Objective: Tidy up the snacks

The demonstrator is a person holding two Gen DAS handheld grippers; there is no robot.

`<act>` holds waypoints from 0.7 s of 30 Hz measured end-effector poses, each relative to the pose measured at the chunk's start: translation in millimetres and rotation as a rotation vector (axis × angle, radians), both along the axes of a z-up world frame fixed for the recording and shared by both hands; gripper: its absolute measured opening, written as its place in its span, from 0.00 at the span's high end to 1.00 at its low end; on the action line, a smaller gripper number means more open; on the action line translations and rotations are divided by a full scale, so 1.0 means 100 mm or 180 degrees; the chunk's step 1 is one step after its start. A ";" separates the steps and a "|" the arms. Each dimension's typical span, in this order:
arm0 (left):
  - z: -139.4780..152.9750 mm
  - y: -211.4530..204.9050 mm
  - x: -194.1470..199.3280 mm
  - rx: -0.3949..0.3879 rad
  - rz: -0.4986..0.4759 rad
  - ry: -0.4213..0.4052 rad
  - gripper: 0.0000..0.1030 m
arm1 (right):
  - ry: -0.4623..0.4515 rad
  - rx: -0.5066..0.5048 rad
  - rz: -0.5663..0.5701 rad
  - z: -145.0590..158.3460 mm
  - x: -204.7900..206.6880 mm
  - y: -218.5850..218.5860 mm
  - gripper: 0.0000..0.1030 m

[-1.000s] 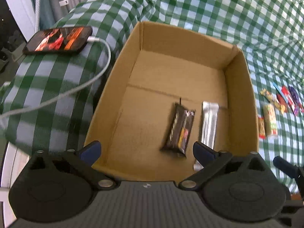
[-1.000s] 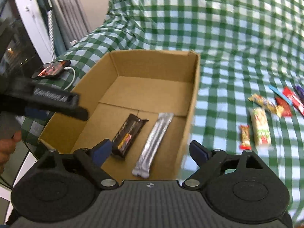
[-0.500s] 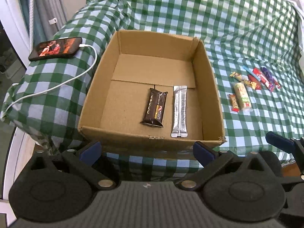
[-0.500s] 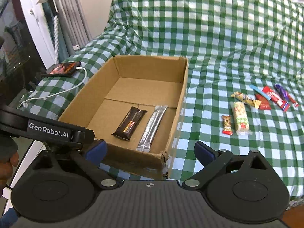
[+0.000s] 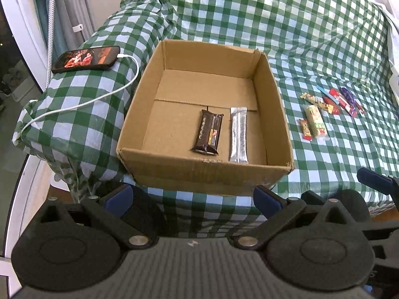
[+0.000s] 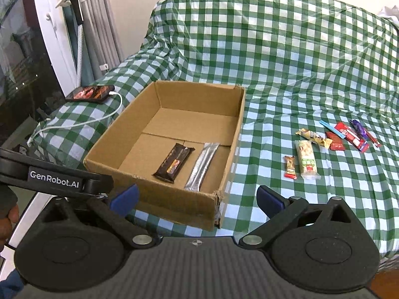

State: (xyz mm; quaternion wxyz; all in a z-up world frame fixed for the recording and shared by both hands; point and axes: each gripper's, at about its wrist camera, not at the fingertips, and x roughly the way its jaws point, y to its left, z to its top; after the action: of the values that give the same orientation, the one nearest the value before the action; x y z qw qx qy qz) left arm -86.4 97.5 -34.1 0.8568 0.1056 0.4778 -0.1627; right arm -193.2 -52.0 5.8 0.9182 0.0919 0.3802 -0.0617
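An open cardboard box (image 5: 199, 174) (image 6: 174, 206) sits on the green checked bed. Inside lie a dark brown bar (image 5: 207, 131) (image 6: 173, 166) and a silver stick pack (image 5: 238, 134) (image 6: 202, 166), side by side. Several loose snacks (image 5: 324, 109) (image 6: 329, 144) lie on the cover to the right of the box. My left gripper (image 5: 192, 196) is open and empty, in front of the box's near wall. My right gripper (image 6: 197, 196) is open and empty, in front of the box's near right corner. The left gripper's body (image 6: 54, 179) shows at the left of the right wrist view.
A phone (image 5: 86, 59) (image 6: 91, 93) with a white charging cable (image 5: 82, 104) lies on the bed to the left of the box. Curtains and a white frame stand at the far left. The bed edge drops off just before the grippers.
Both grippers have pulled back and up from over the box to in front of its near wall. The two bars in the box have not moved.
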 end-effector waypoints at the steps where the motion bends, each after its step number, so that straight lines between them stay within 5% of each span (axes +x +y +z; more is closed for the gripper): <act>1: -0.01 0.01 0.00 0.0005 -0.0007 0.0020 0.00 | 0.0047 -0.0015 -0.0001 -0.02 -0.01 0.01 0.02; 6: -0.10 0.04 0.03 0.0000 0.0023 0.0210 0.00 | 0.0211 0.0011 -0.0004 -0.08 -0.01 0.03 0.01; 21: -0.11 -0.01 0.06 0.0002 -0.0003 0.0200 0.00 | 0.0252 0.0011 0.0016 -0.12 0.07 0.05 0.01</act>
State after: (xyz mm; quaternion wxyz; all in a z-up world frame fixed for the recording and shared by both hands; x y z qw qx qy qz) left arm -80.7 96.3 -44.7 0.8412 0.1009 0.5045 -0.1663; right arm -186.2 -46.8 -6.0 0.9024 0.0901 0.4166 -0.0624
